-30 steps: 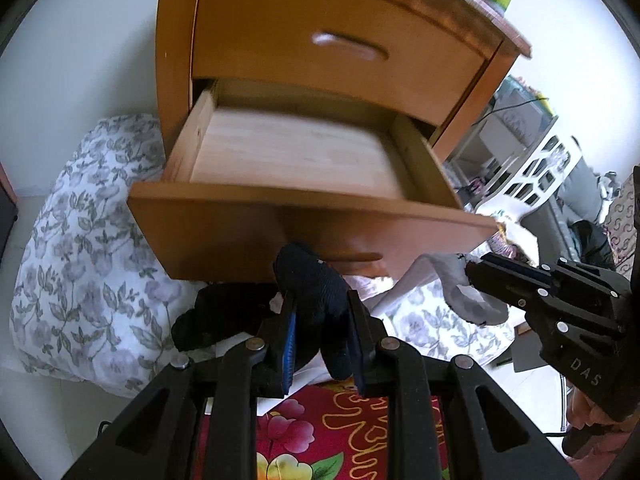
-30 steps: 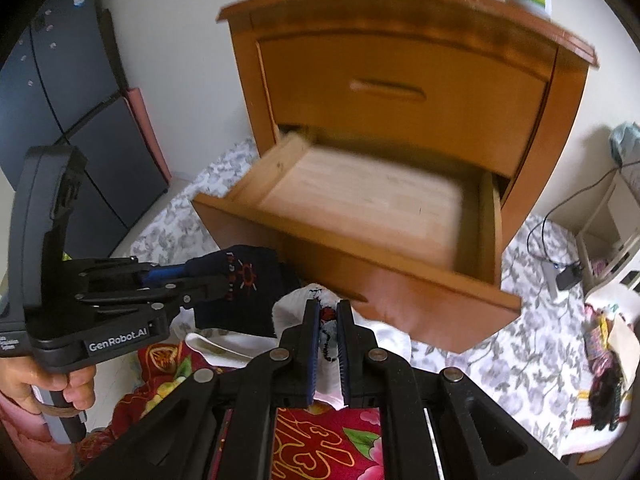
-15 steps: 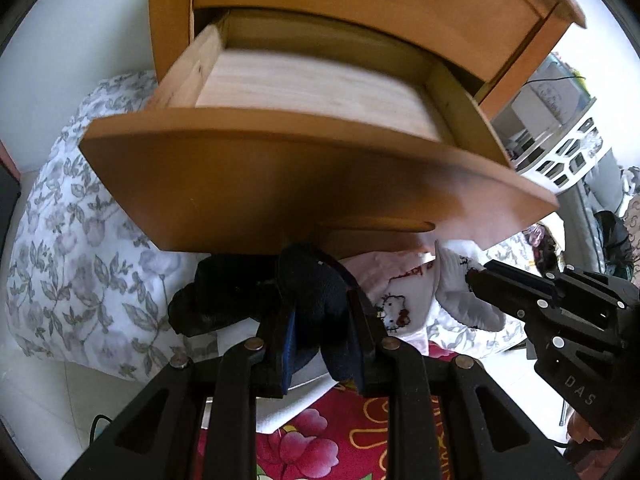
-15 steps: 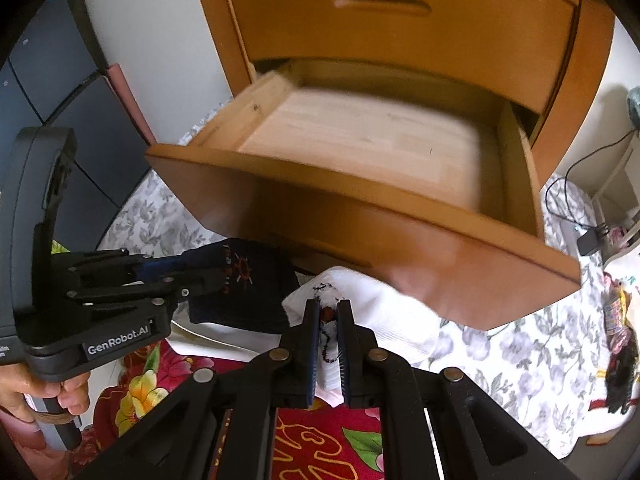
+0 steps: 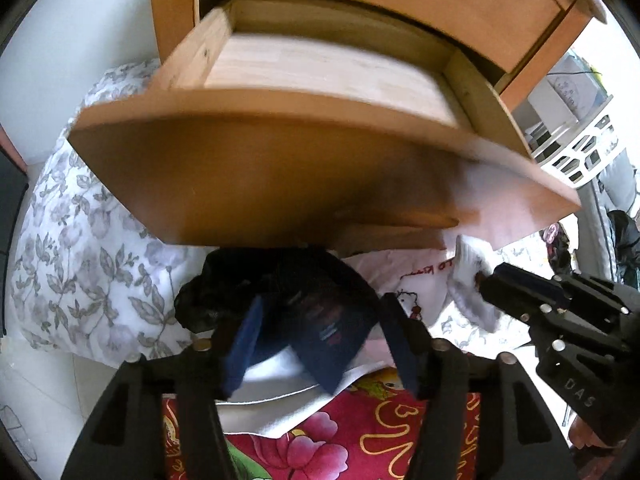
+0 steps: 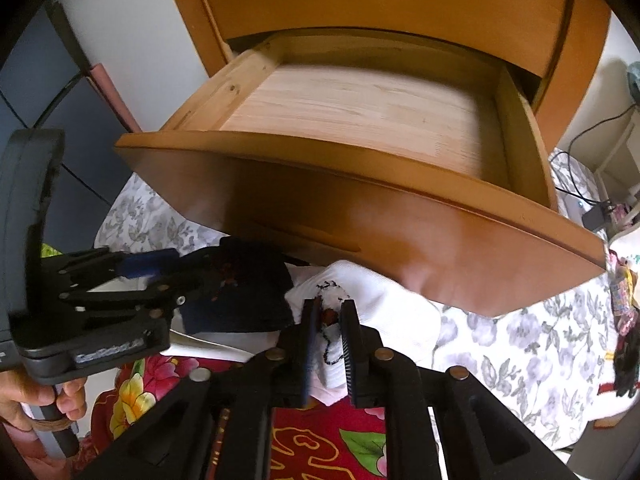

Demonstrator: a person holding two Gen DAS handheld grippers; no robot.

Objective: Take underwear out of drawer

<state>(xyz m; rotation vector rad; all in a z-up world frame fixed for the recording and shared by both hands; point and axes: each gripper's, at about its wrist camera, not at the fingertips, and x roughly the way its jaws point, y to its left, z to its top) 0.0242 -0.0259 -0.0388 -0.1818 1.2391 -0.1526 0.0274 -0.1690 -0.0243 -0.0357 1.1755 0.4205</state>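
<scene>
Both grippers point steeply down, below the front panel of the open wooden drawer. Left gripper: jaws have just been opening and now stand wide apart; the dark navy underwear sits loose between them, pads not pressing it, so it is released. It lies on white cloth over the red floral fabric, just under the drawer front, touching a black crumpled garment to its left. Right gripper: jaws have just been opening a little, narrow gap; the white underwear with a black-and-red print is between the pads, whether they pinch it cannot be told. In the right wrist view a person's hand grips the left gripper's handle at lower left. Drawer bottom shows bare wood. Grey-leaf bedding lies under the nightstand.
</scene>
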